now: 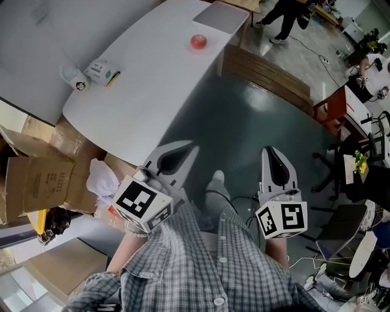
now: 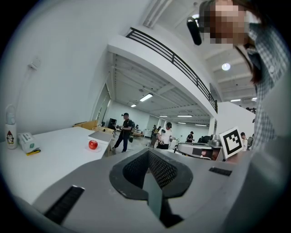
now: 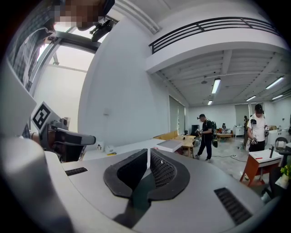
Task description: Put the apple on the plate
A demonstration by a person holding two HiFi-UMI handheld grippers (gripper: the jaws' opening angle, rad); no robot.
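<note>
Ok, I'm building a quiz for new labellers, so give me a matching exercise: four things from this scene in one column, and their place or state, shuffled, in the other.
Things:
1. apple
2. small box
3. cardboard boxes
4. left gripper

Places or states:
A. on the floor beside the table
B. jaws together, nothing between them, held off the table
C. red, at the table's far end near the flat grey slab
D. on the table next to a white bottle

Pairs: 1-C, 2-D, 3-A, 4-B.
</note>
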